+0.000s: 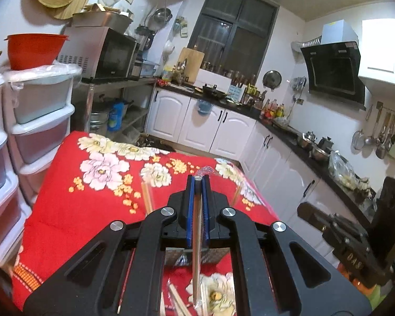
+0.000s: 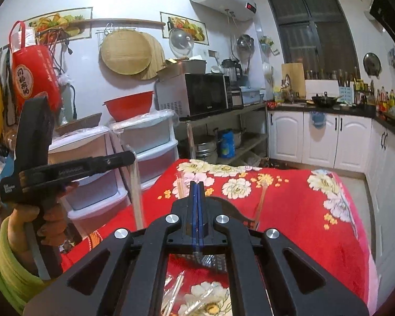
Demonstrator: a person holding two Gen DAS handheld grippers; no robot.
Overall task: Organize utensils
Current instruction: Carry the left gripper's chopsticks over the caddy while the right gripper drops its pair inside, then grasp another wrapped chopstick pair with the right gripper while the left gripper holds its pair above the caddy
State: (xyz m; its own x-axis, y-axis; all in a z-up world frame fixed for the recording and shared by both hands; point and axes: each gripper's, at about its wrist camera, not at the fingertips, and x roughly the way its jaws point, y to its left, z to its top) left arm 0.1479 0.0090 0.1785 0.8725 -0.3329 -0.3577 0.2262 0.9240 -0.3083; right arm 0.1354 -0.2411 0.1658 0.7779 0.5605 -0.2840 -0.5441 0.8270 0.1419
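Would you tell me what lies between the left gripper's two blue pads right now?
A wrapped pair of chopsticks runs lengthwise between the left gripper's shut blue pads, its clear wrapper poking past the tips; the left wrist view shows it.

A: Where is my left wrist camera looking from?

B: It's sitting just behind my left gripper (image 1: 198, 181), looking along the fingers and slightly down, close over the red floral cloth (image 1: 65, 205), and facing the window (image 1: 233, 30) and corner counter.

A: And the right one?

B: It's riding behind my right gripper (image 2: 197, 187), tilting down the same way, facing further left toward the microwave (image 2: 197, 96) and drawer units (image 2: 144, 142). It's catching my left gripper from the side, near the left edge.

A: Overlap?

B: Both are sharing the cloth, microwave (image 1: 110, 55), red bowl (image 1: 35, 51), window and white cabinets (image 1: 197, 115).
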